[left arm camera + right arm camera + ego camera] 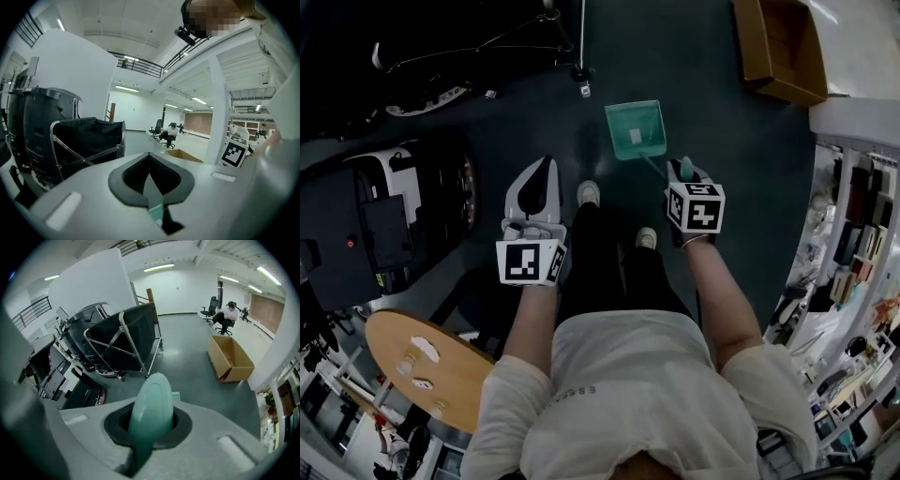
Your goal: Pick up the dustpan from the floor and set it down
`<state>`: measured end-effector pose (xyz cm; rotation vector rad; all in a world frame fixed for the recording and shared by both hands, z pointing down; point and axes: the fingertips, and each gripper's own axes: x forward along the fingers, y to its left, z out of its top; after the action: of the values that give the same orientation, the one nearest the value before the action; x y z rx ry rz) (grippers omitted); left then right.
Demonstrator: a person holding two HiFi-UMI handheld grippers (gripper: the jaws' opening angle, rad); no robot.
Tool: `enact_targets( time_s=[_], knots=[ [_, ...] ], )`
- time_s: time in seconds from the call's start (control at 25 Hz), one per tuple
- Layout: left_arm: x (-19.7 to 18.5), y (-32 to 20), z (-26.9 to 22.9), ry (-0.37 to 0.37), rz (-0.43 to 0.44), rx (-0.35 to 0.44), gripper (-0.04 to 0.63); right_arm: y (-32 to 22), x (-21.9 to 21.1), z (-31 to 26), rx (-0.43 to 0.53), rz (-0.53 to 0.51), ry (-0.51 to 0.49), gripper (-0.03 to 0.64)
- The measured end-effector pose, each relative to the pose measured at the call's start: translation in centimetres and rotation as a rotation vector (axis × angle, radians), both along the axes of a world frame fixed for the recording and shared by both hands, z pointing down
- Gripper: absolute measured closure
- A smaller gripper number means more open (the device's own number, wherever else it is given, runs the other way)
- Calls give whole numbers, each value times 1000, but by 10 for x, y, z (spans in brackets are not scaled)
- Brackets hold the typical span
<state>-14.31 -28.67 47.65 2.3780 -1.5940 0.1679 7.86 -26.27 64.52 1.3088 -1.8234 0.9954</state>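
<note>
Head view: dim, underexposed; floor [722,122] dark grey, left side near black, detail lost; shelves [862,234] at right edge brighter.
Left tool view: bright hall, lit from ceiling strip lights [127,88], slightly blown out; left tool [150,157] v. close to lens, soft.
Right tool view: even overhead light from ceiling strip [157,267]; dustpan handle [150,413] near lens, out of focus; bg sharp.
Distortion: heavy fisheye in both tool views, black corners, walls bent.
Shadows: soft, faint.

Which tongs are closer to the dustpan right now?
Right. The right tongs are shut on the dustpan handle; the left tongs sit apart, off to its left, holding nothing.
</note>
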Motion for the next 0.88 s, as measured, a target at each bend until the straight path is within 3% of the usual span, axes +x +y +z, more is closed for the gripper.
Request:
enact_targets(
  time_s=[0.32, 0.68, 0.8, 0.88],
  knots=[
    [10, -20, 67, 42, 31, -94, 588, -31, -16, 78, -78, 63, 3, 615],
    [-3, -21, 100, 21, 44, -148, 588, -34, -29, 97, -86, 77, -6, 605],
    [-3, -22, 102, 19, 47, -157, 588, -36, -27, 96, -58, 63, 16, 417],
    [1, -22, 99, 22, 53, -155, 588, -37, -26, 90, -45, 67, -8, 383]
  ],
)
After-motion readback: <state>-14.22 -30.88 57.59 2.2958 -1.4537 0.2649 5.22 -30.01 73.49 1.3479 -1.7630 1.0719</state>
